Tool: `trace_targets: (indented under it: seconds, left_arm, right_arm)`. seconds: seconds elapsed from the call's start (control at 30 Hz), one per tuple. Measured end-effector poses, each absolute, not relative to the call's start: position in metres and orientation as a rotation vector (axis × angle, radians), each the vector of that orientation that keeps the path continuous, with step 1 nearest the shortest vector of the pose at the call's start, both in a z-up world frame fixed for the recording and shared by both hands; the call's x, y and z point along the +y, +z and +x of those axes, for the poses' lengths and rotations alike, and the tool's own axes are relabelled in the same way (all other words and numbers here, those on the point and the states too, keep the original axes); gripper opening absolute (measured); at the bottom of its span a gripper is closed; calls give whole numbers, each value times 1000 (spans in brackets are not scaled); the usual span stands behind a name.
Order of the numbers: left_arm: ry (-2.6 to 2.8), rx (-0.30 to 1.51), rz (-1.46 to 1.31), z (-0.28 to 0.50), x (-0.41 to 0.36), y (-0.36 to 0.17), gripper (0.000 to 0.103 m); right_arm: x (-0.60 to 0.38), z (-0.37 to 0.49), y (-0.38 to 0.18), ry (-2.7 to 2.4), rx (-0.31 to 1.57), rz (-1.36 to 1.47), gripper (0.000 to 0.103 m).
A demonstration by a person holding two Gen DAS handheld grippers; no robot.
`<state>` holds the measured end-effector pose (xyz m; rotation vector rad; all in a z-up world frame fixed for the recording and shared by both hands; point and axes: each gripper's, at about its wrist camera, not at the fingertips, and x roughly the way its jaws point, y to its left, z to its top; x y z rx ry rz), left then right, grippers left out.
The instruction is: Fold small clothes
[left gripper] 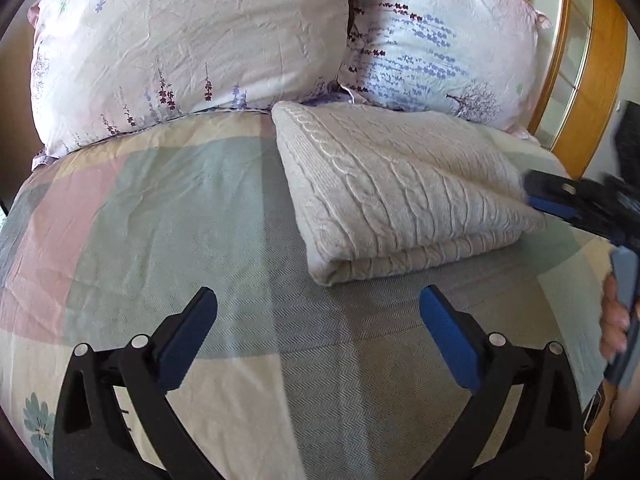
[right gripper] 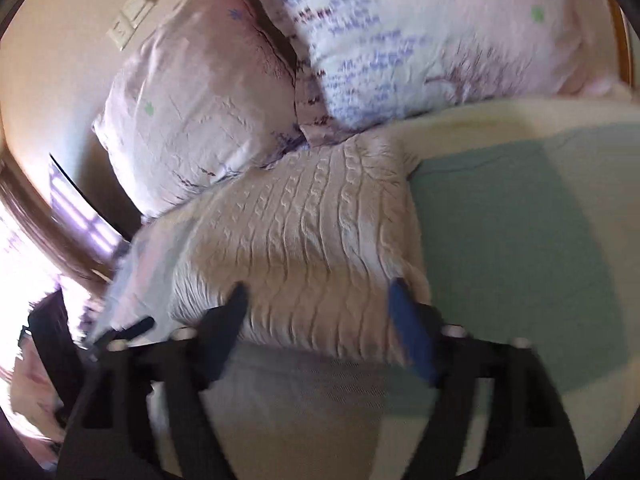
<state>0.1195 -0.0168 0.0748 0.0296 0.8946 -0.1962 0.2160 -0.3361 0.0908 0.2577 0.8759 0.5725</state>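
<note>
A cream cable-knit sweater [left gripper: 400,188] lies folded into a thick rectangle on the bed, just below the pillows; it also shows in the right wrist view [right gripper: 304,248]. My left gripper [left gripper: 318,300] is open and empty, hovering over the bedspread just in front of the sweater's folded edge. My right gripper [right gripper: 318,292] is open, its fingers over the near edge of the sweater, holding nothing. It shows in the left wrist view [left gripper: 552,196] at the sweater's right side.
Two floral pillows [left gripper: 188,48] [left gripper: 436,40] lean at the head of the bed. The pastel patchwork bedspread [left gripper: 160,220] covers the bed. A wooden headboard with glass [left gripper: 580,72] stands at the right. A wall switch [right gripper: 132,16] is at the far left.
</note>
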Motion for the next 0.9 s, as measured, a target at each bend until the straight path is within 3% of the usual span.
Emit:
trace_targets:
  seconds: [0.2,0.37,0.47,0.9]
  left_arm:
    - [-130,1005,144,126,-39,55,101]
    - [-137,994,114,124,-34,52,101]
    - [-142,997,109,126,-33,52,101]
    - [-141,998,110,126,-34,53,101]
  right_arm:
    - [-313,176,55,430,922,25,92]
    - [-293,175,36,397,977,-51,102]
    - [-280,168,35,362,980,-159,102]
    - [-284,168,36,326,983,-124,102]
